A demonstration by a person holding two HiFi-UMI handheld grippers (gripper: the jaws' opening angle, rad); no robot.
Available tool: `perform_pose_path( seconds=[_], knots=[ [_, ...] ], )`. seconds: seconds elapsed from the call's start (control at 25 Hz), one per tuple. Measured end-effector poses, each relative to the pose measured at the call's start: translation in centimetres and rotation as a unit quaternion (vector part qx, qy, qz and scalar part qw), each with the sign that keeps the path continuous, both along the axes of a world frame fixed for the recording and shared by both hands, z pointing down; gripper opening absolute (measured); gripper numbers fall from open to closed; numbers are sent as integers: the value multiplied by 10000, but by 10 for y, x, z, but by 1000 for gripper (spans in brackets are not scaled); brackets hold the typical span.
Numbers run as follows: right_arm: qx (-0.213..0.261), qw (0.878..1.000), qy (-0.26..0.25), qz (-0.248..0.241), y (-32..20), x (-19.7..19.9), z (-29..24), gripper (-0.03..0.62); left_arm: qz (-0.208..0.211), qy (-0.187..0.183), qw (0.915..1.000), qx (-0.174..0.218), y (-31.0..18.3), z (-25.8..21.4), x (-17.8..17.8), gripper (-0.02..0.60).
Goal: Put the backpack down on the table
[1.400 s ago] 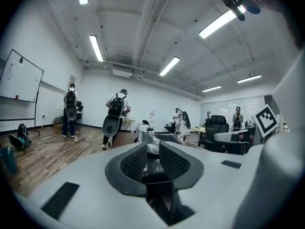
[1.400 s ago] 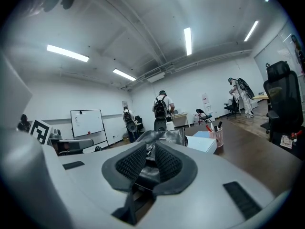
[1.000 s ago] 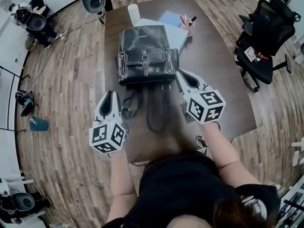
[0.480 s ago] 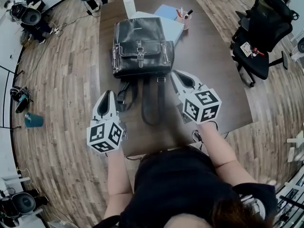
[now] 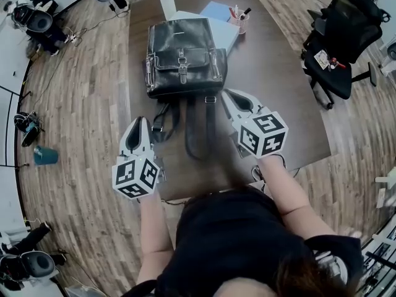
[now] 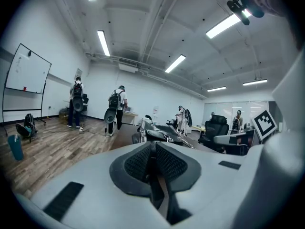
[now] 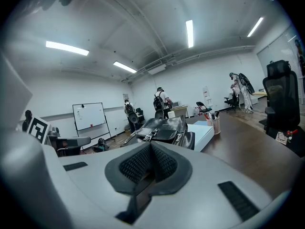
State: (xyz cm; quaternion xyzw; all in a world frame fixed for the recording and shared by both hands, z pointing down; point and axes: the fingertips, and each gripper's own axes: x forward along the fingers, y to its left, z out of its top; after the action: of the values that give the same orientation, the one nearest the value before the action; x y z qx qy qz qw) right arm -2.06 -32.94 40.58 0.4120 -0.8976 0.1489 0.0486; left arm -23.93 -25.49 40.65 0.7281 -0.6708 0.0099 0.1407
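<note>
- Head view: I see one backpack (image 5: 184, 57) lying flat toward the surface's (image 5: 281, 104) far left corner, its straps (image 5: 199, 132) trailing toward the near edge.
- Bare room lies along the surface's right edge.
- My left hand-held gripper (image 5: 137, 122) and right hand-held gripper (image 5: 228, 95) flank the straps, both clenched, empty.
- One pen cup (image 5: 240, 22) stands at the far edge.

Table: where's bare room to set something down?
Widest bare patch: table right of the backpack, to the edge by the office chair. Narrow strip left of it. Crowded: far end with pen cup and blue notebook; straps trail nearward.
</note>
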Motion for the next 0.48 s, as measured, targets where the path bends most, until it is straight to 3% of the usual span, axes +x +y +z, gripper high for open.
perform_pose_path(
  seconds=[0.48],
  knots=[
    [-29,10000,46,-44,-3,-3,2,17,131,7,9999,-79,-7,5,3,54]
  ],
)
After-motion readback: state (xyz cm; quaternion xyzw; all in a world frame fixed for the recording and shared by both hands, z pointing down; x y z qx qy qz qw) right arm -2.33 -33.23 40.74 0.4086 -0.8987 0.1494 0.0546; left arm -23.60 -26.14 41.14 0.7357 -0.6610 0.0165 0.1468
